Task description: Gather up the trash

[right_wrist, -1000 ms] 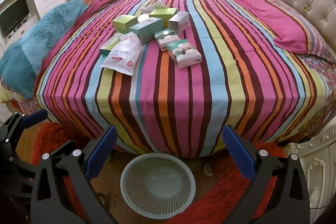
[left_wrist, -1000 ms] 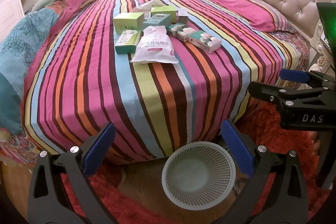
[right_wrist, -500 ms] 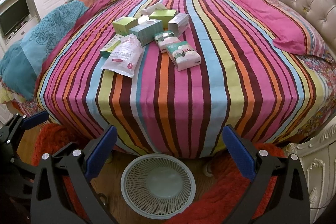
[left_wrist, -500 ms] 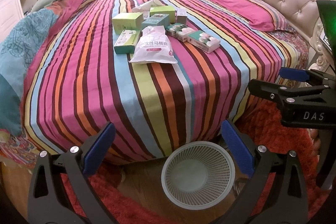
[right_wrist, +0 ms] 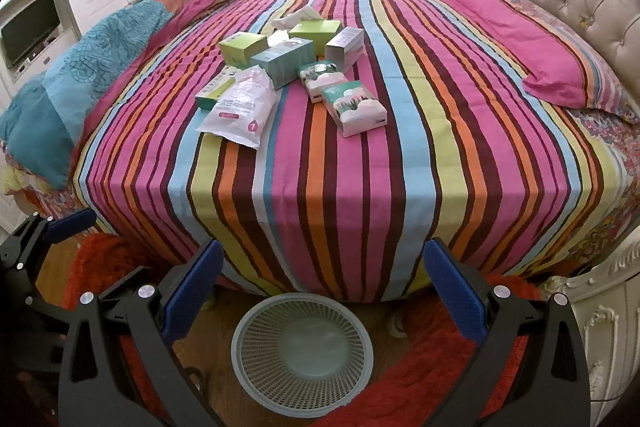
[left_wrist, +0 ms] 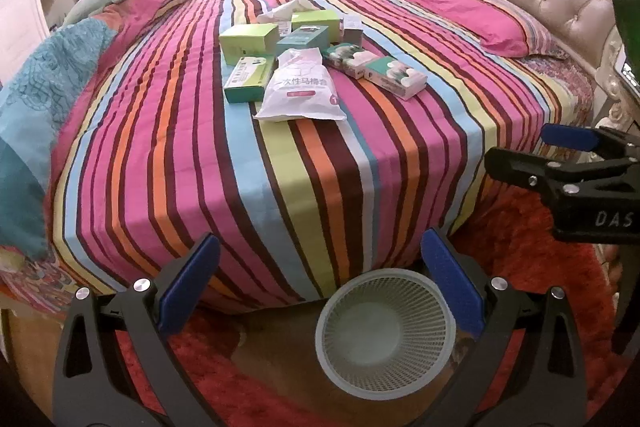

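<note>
Trash for collection lies in one cluster on the striped bed (right_wrist: 400,187), well back from its near edge, so every piece calls for a forward reach over the mattress. Reading the right wrist view left to right: a flat green-and-white box (right_wrist: 214,89) sits at the left edge of the cluster, partly under a white plastic packet (right_wrist: 240,109), which overlaps it and will likely have to come off first. Behind these stand a lime box (right_wrist: 242,47), a teal carton (right_wrist: 286,61) and a second lime box (right_wrist: 316,31), with crumpled tissue (right_wrist: 296,17) at the back. A white carton (right_wrist: 344,45) follows, then two tissue packs (right_wrist: 338,89) nearest the right side. The mesh wastebasket (right_wrist: 302,351) stands empty on the floor just below the bed edge, placed to receive drops. The left tongs (left_wrist: 320,287) and right tongs (right_wrist: 322,291) both stand wide and hold nothing, hovering above the basket; no item is collected yet.
</note>
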Motion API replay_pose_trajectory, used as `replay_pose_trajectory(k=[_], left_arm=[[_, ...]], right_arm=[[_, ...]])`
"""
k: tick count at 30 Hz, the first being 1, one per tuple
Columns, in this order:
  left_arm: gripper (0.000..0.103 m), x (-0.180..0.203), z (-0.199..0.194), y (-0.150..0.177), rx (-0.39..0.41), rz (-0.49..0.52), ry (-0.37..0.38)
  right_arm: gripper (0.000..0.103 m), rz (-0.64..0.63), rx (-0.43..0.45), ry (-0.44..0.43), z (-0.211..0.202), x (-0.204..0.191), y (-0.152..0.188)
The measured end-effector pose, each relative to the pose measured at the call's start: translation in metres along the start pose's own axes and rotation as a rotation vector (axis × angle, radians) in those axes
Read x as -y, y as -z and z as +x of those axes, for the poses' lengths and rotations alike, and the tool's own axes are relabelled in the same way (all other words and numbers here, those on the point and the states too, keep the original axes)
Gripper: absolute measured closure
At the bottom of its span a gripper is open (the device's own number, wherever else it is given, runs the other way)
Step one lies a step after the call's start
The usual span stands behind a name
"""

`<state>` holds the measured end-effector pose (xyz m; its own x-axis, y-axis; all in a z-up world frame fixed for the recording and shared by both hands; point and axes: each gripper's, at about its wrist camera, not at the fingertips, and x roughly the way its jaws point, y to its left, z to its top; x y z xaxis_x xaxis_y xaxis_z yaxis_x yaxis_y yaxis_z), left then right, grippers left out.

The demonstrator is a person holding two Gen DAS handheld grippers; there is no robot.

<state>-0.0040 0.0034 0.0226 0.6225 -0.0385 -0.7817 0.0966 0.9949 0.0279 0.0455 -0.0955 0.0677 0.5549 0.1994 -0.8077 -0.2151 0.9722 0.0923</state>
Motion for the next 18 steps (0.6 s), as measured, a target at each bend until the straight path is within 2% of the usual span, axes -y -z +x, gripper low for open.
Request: replay_pose_trajectory(k=[7, 16, 18], left_arm=[[0.005, -0.005, 0.006, 0.002, -0.015, -0.026, 0.033], [0.005, -0.016, 0.012, 0.006, -0.03, -0.082, 0.035], [0.005, -0.021, 0.016, 0.005, -0.05, -0.119, 0.062]], right_arm=[[0.007, -0.001, -0.003, 0.006, 0.001, 0.002, 0.001], [0.007, 0.028, 0.0, -0.011, 0.005, 0.009, 0.001], [0.007, 0.034, 0.013, -0.021, 0.004, 0.011, 0.0]])
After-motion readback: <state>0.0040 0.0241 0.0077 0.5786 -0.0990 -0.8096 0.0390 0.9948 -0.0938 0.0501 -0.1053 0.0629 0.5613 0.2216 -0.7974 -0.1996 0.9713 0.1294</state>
